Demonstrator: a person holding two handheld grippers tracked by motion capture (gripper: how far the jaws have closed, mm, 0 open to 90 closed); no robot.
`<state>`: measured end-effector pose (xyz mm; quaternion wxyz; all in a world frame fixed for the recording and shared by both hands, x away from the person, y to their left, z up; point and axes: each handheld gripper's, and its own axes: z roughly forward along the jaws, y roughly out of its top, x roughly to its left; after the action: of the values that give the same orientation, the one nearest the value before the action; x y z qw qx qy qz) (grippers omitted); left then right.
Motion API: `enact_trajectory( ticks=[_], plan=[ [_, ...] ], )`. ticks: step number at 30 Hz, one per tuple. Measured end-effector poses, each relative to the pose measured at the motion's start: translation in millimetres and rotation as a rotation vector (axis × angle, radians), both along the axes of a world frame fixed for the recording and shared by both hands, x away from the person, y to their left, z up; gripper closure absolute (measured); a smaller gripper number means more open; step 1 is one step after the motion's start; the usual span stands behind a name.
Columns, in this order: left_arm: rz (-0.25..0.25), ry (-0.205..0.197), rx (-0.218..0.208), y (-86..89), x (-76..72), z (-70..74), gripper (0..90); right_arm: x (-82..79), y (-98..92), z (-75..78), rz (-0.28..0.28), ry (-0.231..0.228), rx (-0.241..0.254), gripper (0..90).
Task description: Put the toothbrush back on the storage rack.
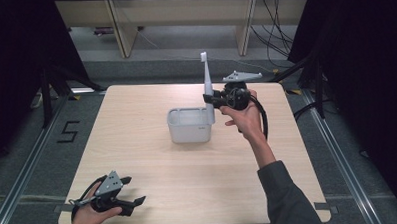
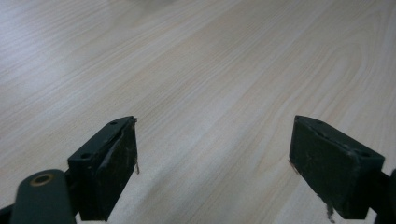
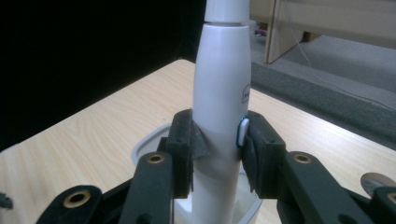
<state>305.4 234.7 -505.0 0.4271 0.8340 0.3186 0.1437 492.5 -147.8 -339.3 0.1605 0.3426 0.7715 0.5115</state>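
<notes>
Right tool [image 1: 209, 99] clamps my electric toothbrush [image 1: 206, 79] upright at the far right corner of the white bin [image 1: 188, 133] in the high view; left tool [image 1: 135, 204] idles near the bench [image 1: 153, 163] edge. Left gripper view: jaws wide, nothing between. Right gripper view: pads [image 3: 187, 149] squeezing the handle, which I judge mid-transfer at the bin; next needs a straight vertical move.

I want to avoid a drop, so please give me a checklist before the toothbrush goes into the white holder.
1. Right tool shut on electric toothbrush: ok.
2. Toothbrush upright, brush head up: ok.
3. Toothbrush base over the holder at its right end: ok; how deep, cannot tell.
4. Holder standing flat on the table: ok.
5. Left tool open, resting away from the holder: ok.
</notes>
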Motion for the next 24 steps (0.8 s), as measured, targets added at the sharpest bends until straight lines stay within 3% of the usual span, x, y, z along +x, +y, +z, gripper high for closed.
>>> enact_trajectory(
  ticks=[2, 3, 4, 9, 13, 24],
  plan=[
    [-0.003, 0.000, 0.001, 0.2, 0.1, 0.3, 15.0, 4.0, 2.2, -0.3, -0.001, 0.003, 0.008, 66.9],
    [0.007, -0.001, -0.025, -1.7, -0.8, -0.2, 15.0, 6.4, 3.1, -0.2, -0.009, -0.008, 0.002, 66.9],
    [0.005, -0.001, -0.015, -1.0, -0.6, -0.1, 15.0, 6.4, 4.7, -0.4, -0.020, 0.010, 0.014, 66.9],
    [0.005, 0.006, -0.015, -1.2, -1.0, 0.5, 15.0, 16.2, 7.7, -4.9, -0.027, -0.003, 0.015, 66.8],
    [0.006, -0.001, -0.018, -1.2, -0.4, 0.2, 15.0, 20.0, 10.2, -8.2, -0.047, 0.018, 0.021, 66.8],
    [-0.002, 0.005, -0.018, -0.7, -0.6, 0.8, 15.0, 30.5, 15.6, -17.9, -0.078, 0.017, 0.015, 66.8]
  ],
)
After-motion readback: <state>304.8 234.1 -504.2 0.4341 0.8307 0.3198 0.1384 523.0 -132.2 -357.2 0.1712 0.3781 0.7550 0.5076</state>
